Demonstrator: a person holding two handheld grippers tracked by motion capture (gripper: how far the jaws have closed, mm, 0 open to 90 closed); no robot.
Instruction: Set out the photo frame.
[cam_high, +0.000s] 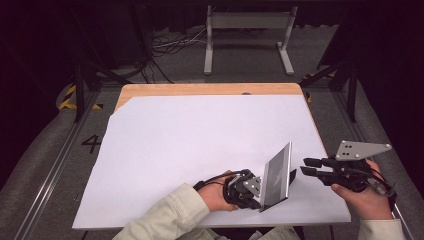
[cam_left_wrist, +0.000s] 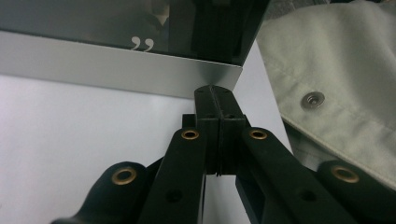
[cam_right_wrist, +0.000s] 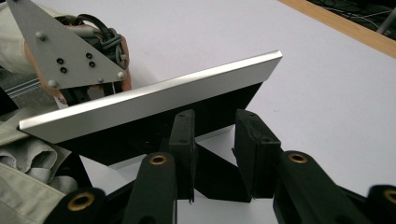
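Item: picture frame, silver-edged, dark glass front, black back with folding stand. Propped tilted on the white desk cover near the front edge, between the two hands.

Left gripper: jaws pressed together, tips at the frame's lower corner; cannot tell whether any of the frame is pinched between them. Grey plate on top, sleeve just beside.

Right gripper: jaws apart, empty, aimed at the frame's black back and the stand, not touching.

Risks, judged:
- Tipping forward onto the glass if pushed from behind by the right jaws before the stand is set.
- Sliding on the smooth cover, lower corner poorly held.
- Fall off the near edge, close by.
- Stand folding under side load.
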